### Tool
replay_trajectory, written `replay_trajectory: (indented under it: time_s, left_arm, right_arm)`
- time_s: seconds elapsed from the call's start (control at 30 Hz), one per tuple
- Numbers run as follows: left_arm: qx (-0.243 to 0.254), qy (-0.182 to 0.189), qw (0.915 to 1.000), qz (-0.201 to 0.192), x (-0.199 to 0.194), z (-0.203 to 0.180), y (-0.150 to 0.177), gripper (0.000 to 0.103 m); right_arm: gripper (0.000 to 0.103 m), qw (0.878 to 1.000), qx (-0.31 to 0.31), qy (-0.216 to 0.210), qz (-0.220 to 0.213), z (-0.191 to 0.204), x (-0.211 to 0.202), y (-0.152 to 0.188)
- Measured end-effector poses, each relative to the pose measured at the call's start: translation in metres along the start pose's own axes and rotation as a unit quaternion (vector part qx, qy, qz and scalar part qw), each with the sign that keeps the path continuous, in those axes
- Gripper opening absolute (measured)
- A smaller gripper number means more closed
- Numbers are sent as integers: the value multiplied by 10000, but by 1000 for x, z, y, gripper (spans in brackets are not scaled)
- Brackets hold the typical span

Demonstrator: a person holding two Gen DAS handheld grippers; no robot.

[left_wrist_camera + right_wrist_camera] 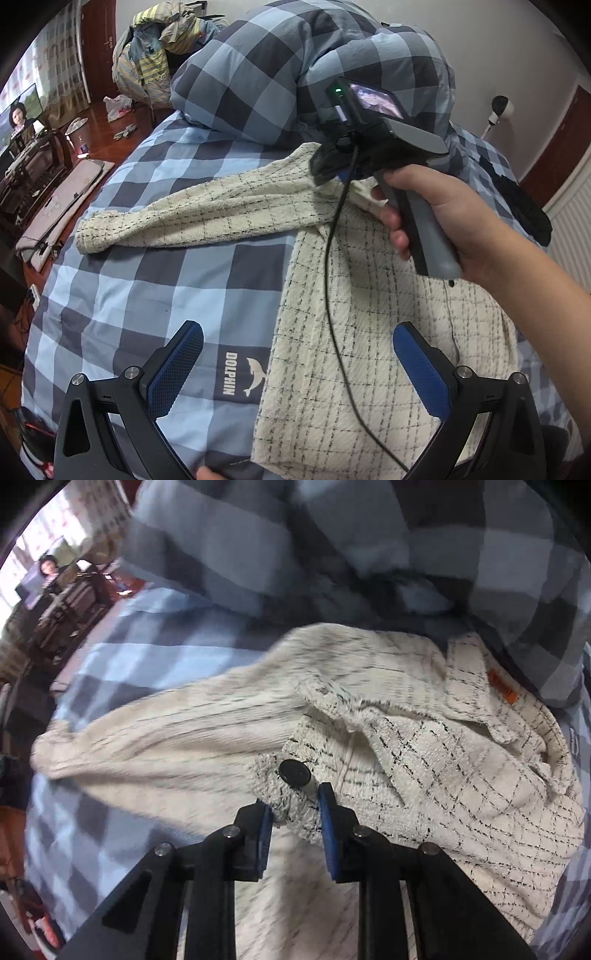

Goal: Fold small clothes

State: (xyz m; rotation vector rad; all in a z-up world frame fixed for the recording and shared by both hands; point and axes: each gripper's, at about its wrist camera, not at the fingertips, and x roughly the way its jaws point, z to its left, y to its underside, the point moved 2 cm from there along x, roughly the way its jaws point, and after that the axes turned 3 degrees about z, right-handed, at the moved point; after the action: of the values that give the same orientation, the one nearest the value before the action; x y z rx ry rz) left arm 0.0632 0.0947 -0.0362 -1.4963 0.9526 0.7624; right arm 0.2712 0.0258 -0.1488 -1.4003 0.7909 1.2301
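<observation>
Crowding cream jacket (369, 332), rumpled duvet (280, 74), dangling cable (334, 295)

Cream knit jacket (369, 332) with thin black check lies flat on the bed ahead of my left tongs, one sleeve (192, 214) stretched out to the left. Front edge bunched between my right tongs; black button (294, 772) just beyond them, orange tag (501, 689) at collar.

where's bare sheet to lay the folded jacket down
Free: the checked sheet left of the jacket, below its spread sleeve, around the dolphin logo. Crowded: the duvet heap at the top, and the right gripper shut on the jacket front.
</observation>
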Motion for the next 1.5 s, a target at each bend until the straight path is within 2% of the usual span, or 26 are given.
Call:
replay_trajectory:
  time_s: [0.03,0.07,0.1,0.13,0.23,0.3,0.37,0.4,0.47,0.5,0.53,0.6,0.77,0.9,1.0,1.1,1.27,1.4,1.43,1.5]
  left_arm:
    - [9,-36,10000,1,1,0,0,103]
    - [16,-68,10000,3,1,0,0,103]
    - [23,-102,9999,8,2,1,1,103]
    - [32,-150,9999,17,3,1,1,103]
    - [38,-221,9997,23,4,2,2,103]
    - [27,-238,9997,13,3,3,2,103]
    - [15,-253,9997,-28,2,3,1,103]
    - [19,-279,9996,-42,2,3,0,103]
    - [28,-292,9996,-35,3,3,0,103]
    - [33,-302,9995,-30,3,3,0,103]
    - [43,-310,9995,-25,3,3,0,103]
    - [63,-311,9995,-41,2,3,0,103]
    - [118,-320,9993,-156,0,5,0,103]
    - [212,-486,9985,-153,3,7,-2,103]
    - [249,-450,9987,-40,6,14,-9,103]
    - [182,-281,9994,87,13,33,-24,103]
    - [-125,-792,9965,250,43,103,-50,103]
    - [-715,-1108,9901,481,72,182,-65,103]
    - [-977,-1325,9846,586,81,210,-70,103]
    - [-1328,-1437,9784,661,91,247,-77,103]
  right_arm:
    - [19,10000,-46,-37,54,9,5,2]
    - [19,9999,-77,-22,105,-12,-3,6]
    - [20,9997,-119,17,211,-11,6,5]
    - [26,9995,-125,-23,300,-10,17,4]
    - [39,9974,335,-577,265,-35,22,7]
    - [39,9919,794,-956,264,-47,14,9]
    - [40,9889,1042,-1060,71,-57,-8,10]
    - [44,9899,974,-1023,-97,-58,-25,10]
    - [59,9938,667,-769,-442,-62,-60,16]
    - [71,9954,536,-467,-642,-67,-82,25]
    - [77,9950,518,-307,-792,-72,-90,31]
    - [80,9929,571,-15,-1039,-86,-107,50]
    - [80,9892,980,795,-745,-135,-136,117]
    - [80,9851,1187,1023,-711,-160,-154,161]
    - [80,9813,1327,996,-979,-182,-174,193]
    - [80,9752,1495,974,-1309,-201,-184,210]
    - [80,9756,1477,983,-1297,-214,-182,215]
    - [80,9725,1475,1095,-1431,-216,-182,215]
    - [80,9724,1485,1086,-1432,-216,-180,215]
    - [80,9737,1517,979,-1391,-217,-176,216]
